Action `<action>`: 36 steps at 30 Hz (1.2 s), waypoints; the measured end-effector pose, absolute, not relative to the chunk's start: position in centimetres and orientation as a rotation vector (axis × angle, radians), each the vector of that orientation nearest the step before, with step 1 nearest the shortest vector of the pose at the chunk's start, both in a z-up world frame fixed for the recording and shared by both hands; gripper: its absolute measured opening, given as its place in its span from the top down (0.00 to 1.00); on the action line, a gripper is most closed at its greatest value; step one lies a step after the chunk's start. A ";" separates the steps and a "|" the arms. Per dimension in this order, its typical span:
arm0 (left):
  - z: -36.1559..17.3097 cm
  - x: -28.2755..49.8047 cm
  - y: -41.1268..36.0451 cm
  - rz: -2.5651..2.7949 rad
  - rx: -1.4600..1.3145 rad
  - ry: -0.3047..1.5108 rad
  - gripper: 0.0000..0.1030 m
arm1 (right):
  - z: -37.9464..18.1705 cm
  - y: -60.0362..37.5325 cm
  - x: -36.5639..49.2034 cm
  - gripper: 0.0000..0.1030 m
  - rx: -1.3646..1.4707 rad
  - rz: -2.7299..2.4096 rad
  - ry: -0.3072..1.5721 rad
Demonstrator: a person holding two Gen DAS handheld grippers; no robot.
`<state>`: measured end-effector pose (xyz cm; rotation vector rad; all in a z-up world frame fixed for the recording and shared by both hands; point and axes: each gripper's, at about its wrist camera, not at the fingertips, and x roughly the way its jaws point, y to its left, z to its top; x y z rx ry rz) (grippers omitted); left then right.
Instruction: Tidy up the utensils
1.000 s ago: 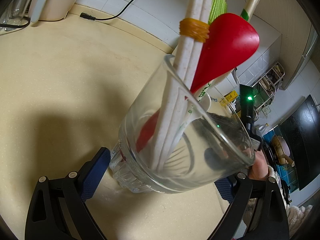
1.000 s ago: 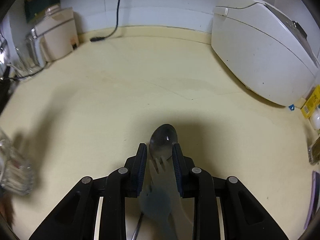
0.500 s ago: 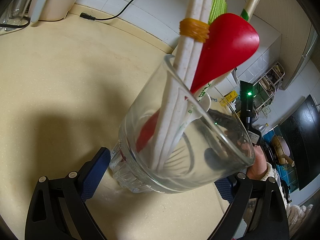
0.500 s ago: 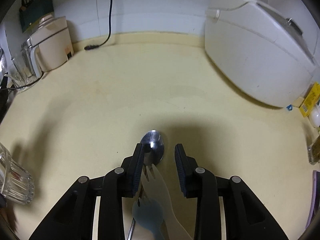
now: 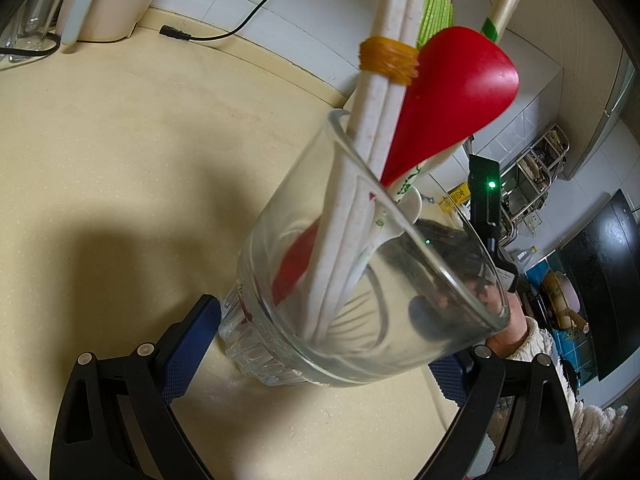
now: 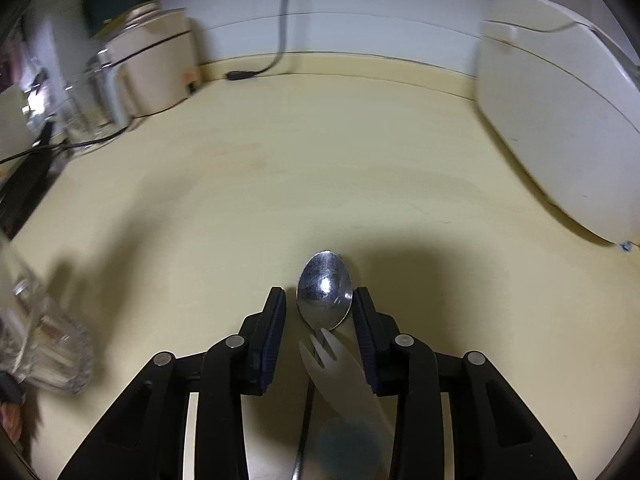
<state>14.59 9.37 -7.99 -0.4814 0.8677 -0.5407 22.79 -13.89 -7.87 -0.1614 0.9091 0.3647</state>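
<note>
My left gripper [image 5: 324,340] is shut on a clear glass [image 5: 360,280], held tilted just above the cream counter [image 5: 120,140]. In the glass stand a red spoon [image 5: 452,100], white chopsticks [image 5: 384,92] bound with a yellow rubber band, and a white-handled utensil. The right wrist view has the same glass [image 6: 48,344] at the far left. My right gripper [image 6: 318,296] points down at the counter and its jaws are opening. A metal spoon [image 6: 325,304] and a pale plastic fork [image 6: 336,368] lie between them, and the pads do not press on either.
A white rice cooker [image 6: 560,120] stands at the right. At the back left are a beige appliance [image 6: 156,68], drinking glasses [image 6: 80,112] and a loose power plug [image 6: 240,75]. A person's hand and sleeve [image 5: 516,328] show behind the glass.
My right jaws have spread apart from around the fork and spoon. The gripper has shifted, so the spoon's bowl now lies between its fingertips. The left gripper and glass have not moved.
</note>
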 end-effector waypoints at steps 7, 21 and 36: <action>-8.0 14.6 9.4 -0.541 -0.481 0.868 0.06 | -8.0 -11.5 19.5 0.68 -0.238 0.540 0.906; -7.9 14.6 9.4 -0.541 -0.482 0.868 0.06 | -8.1 -9.5 13.1 0.68 -0.362 0.653 0.880; -8.0 14.6 9.4 -0.541 -0.482 0.868 0.06 | -8.3 -9.5 12.7 0.68 -0.355 0.644 0.881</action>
